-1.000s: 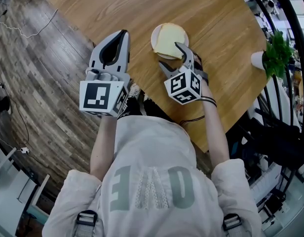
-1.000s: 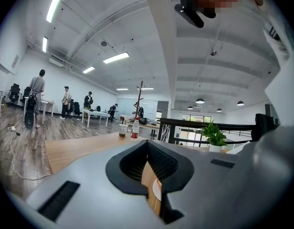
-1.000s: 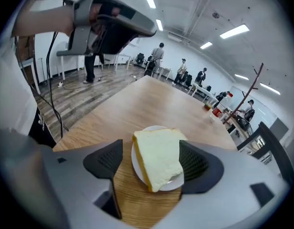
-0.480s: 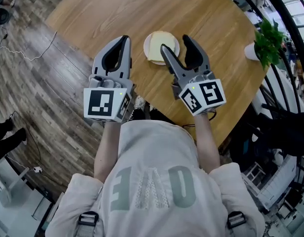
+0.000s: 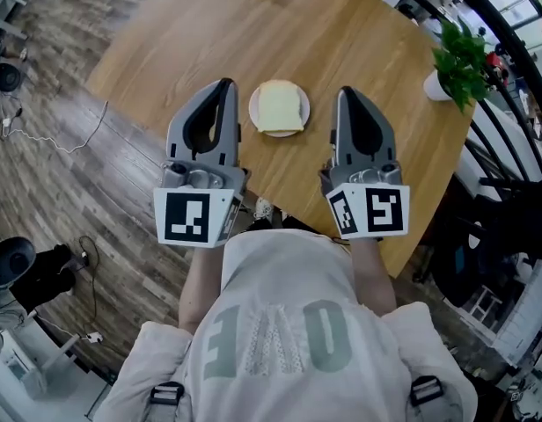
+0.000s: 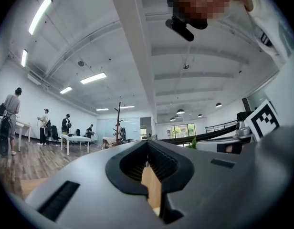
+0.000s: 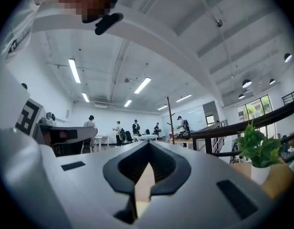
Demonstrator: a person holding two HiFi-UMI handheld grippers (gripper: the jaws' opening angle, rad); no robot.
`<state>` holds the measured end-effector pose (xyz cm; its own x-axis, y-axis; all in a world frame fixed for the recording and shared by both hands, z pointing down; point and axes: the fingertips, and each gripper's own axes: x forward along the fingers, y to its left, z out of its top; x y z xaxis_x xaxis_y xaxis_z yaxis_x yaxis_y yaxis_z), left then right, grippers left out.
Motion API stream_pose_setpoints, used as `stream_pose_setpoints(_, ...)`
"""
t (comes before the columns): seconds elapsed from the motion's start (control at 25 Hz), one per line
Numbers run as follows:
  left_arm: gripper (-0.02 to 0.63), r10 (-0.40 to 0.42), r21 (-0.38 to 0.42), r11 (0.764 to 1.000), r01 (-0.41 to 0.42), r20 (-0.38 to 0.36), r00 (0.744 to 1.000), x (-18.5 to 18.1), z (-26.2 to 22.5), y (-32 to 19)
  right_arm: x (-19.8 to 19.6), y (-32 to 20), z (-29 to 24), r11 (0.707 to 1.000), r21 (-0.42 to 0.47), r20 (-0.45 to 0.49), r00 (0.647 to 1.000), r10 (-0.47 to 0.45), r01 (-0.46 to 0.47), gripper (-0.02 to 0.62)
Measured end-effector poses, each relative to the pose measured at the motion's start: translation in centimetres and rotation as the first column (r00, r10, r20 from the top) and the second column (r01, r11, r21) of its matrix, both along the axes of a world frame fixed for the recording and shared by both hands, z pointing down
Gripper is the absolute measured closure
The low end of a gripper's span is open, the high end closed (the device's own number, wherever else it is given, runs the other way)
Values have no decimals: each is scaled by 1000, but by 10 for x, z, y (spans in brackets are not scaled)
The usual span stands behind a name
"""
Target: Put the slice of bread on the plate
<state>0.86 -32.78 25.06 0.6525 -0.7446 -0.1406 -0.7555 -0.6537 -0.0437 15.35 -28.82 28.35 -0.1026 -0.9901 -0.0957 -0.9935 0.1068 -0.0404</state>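
On the plate (image 5: 252, 109) lies 1 bread slice (image 5: 280, 107).

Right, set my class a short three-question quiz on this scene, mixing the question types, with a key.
1. True or false: the slice of bread lies on the plate.
2. Multiple choice: in the head view, the potted plant stands A) between the two grippers, B) by the right edge of the table, C) on the floor.
3. Fill in: the jaws of the left gripper and of the right gripper are both ____.

Key: 1 true; 2 B; 3 shut.
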Motion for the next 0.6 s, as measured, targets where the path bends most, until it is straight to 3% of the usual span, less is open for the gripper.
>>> stream_pose_setpoints(0.16,598,0,29,1000,0,9,1000,1,-11,2,6,4,5,999,-16,-12,999,32,-33,580)
stream_pose_setpoints(0.6,598,-47,8,999,47,38,998,-5,-7,1,11,5,11,998,-39,-63,997,40,-42,580)
